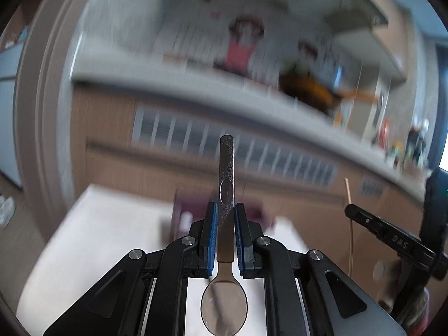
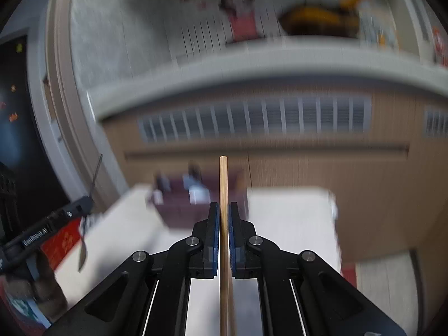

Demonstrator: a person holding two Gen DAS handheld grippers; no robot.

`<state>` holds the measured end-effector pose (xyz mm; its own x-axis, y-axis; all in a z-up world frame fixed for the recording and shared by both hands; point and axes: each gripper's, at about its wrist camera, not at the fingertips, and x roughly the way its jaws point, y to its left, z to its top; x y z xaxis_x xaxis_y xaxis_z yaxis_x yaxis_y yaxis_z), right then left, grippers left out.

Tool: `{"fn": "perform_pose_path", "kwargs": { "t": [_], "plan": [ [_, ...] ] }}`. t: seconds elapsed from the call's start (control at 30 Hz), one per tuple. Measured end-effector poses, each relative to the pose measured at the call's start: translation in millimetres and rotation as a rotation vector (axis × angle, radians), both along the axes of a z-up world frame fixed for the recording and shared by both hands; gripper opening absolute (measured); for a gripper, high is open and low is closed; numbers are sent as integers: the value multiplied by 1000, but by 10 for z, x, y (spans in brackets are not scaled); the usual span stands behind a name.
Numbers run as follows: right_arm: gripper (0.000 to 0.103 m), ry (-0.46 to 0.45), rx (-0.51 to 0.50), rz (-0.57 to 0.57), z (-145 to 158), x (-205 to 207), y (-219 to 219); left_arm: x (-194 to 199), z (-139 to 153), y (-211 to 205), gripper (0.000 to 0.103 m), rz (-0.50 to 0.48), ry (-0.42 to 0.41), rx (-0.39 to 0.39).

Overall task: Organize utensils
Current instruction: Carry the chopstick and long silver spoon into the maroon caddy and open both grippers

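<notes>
A metal spoon (image 1: 226, 184) stands upright in my left gripper (image 1: 225, 210), which is shut on its handle. The bowl of the spoon hangs toward the camera and the handle end points up and away. A thin wooden chopstick (image 2: 223, 184) is pinched between the blue pads of my right gripper (image 2: 223, 210), which is shut on it. In the left wrist view the right gripper (image 1: 350, 210) shows at the right edge with the chopstick (image 1: 349, 196). The right wrist view has the left gripper (image 2: 86, 200) at its left edge, the spoon (image 2: 83, 254) hanging from it. A dark purple organizer box (image 2: 179, 204) sits blurred on the white table (image 2: 291, 212) ahead.
Behind the table runs a wooden cabinet front (image 2: 308, 168) with a slatted vent under a grey counter (image 2: 252, 64). Blurred jars and an orange pan stand on that counter. A red box (image 2: 63, 240) lies at the table's left edge. A person's hand (image 2: 47, 291) holds the left tool.
</notes>
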<state>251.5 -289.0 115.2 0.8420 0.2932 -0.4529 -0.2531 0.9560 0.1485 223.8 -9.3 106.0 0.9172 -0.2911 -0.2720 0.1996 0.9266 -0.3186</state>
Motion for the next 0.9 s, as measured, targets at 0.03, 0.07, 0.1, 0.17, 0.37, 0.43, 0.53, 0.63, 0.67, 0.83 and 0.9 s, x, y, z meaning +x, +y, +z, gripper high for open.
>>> {"fn": "perform_pose_path", "kwargs": {
  "t": [0.03,0.07,0.1,0.17,0.37,0.43,0.53,0.63,0.67,0.83,0.9],
  "plan": [
    [6,-60,10,-6,190,48,24,58,113,-14,12,12,-51,-7],
    [6,-108,24,-8,324,90,26,117,211,-19,12,27,-104,-14],
    [6,-180,48,-19,520,167,41,180,291,-30,12,46,-159,-24],
    [6,-269,99,-29,718,321,61,341,362,-61,12,64,-237,-47],
    [6,-282,142,-13,602,945,227,973,90,-74,12,79,-214,-102],
    [6,-257,135,-16,449,1128,293,1126,-35,-95,12,84,-188,-101],
    [6,-230,116,-25,266,1316,337,1317,-192,-124,12,89,-158,-93],
    [6,-226,94,-44,120,1457,387,1470,-341,-165,12,94,-133,-94],
    [6,-230,83,-52,81,1490,407,1492,-382,-167,12,97,-133,-95],
    [6,-254,26,-82,-49,1585,507,1581,-510,-224,12,97,-153,-79],
    [6,-254,12,-86,-102,1592,525,1590,-583,-239,13,95,-140,-73]
  ]
}}
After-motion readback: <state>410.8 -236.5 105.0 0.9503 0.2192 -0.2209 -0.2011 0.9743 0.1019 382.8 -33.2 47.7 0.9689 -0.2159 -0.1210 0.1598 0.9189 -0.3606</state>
